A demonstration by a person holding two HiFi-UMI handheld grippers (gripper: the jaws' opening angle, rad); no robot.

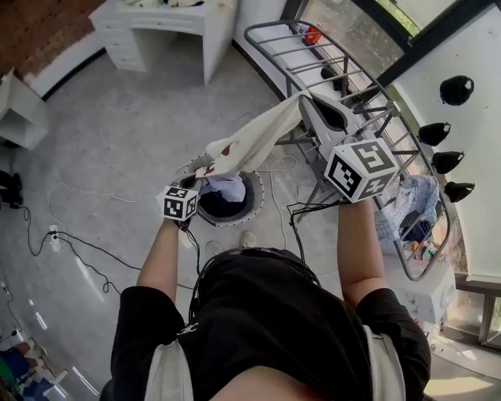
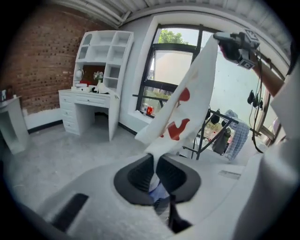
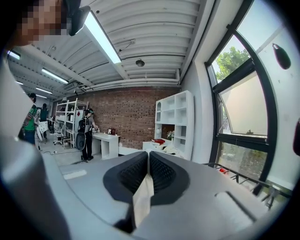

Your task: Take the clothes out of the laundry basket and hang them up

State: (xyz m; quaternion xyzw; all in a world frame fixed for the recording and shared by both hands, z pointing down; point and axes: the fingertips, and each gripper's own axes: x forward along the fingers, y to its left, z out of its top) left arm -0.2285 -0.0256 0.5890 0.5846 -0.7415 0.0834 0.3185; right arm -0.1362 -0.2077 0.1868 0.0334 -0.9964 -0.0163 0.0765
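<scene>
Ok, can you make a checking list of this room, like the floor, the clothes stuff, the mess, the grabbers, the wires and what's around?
Surface: grey floor, shiny, mostly bare.
Job's things: white cloth with red marks, stretched in the air between both grippers; round basket on the floor with clothes inside; metal rack beside it.
Clutter: checked garment hanging on the rack's near end.
Grippers: left gripper shut on the cloth's lower end; right gripper shut on its upper end.
Cables: cables trail loosely over the floor, left of the person.
Surroundings: white desk, brick wall, big window.
</scene>
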